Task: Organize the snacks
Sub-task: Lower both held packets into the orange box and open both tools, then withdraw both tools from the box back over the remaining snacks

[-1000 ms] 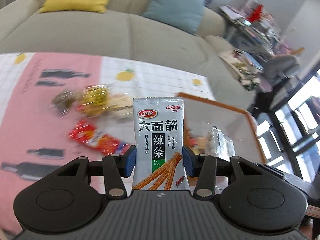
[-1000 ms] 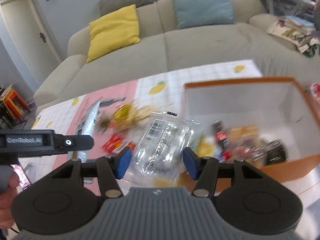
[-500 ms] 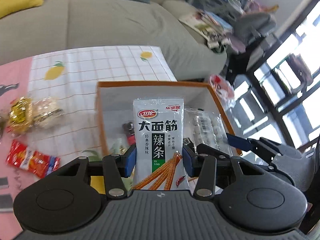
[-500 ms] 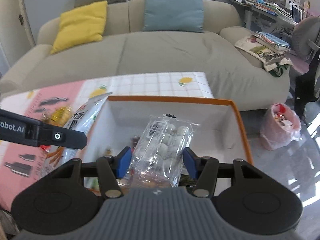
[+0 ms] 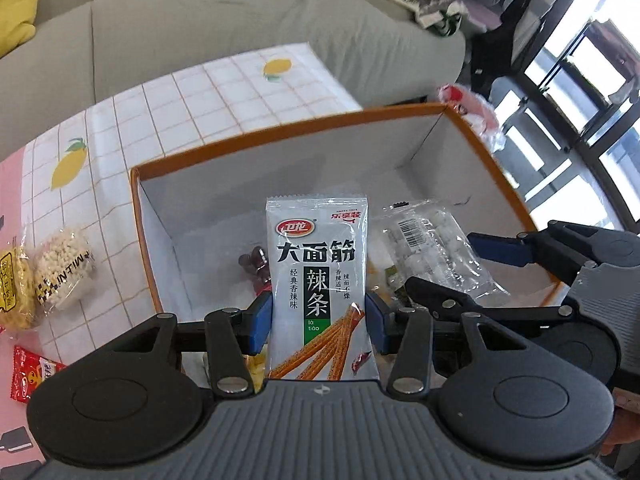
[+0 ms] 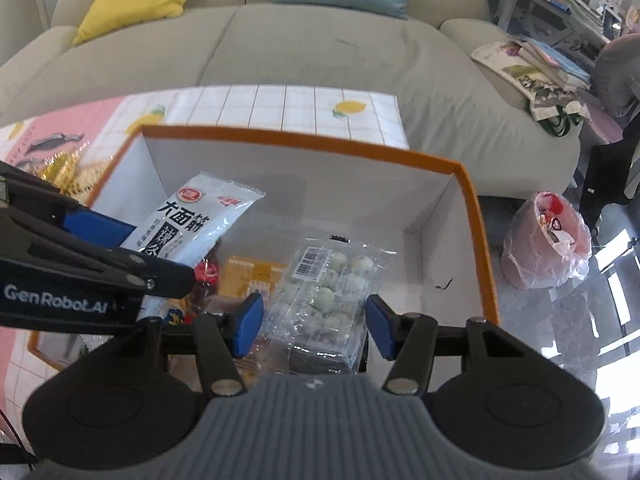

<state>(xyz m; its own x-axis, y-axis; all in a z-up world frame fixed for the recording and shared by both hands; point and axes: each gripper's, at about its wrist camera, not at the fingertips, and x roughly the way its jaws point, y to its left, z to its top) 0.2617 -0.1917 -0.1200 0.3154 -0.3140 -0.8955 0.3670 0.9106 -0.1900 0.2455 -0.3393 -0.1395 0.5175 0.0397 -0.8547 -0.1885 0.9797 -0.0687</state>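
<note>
My left gripper (image 5: 318, 322) is shut on a silver spicy-strip packet (image 5: 318, 264), held upright over the orange-rimmed white box (image 5: 280, 142). From the right wrist the same packet (image 6: 192, 220) shows at the left, over the box's (image 6: 476, 220) left side. My right gripper (image 6: 312, 326) is shut on a clear bag of pale round candies (image 6: 324, 288), also above the box's inside. That clear bag (image 5: 428, 244) appears in the left wrist view beside the silver packet. Several snacks lie on the box floor, partly hidden by both packets.
On the tablecloth left of the box lie a puffed-grain packet (image 5: 64, 272), a yellow packet (image 5: 12, 284) and a red packet (image 5: 28, 372). A sofa (image 6: 320, 48) runs behind the table. On the floor at the right stands a pink bin bag (image 6: 548, 240).
Both grippers swung right from above the loose snacks to over the box and sank toward its inside. Each packet stays gripped.
</note>
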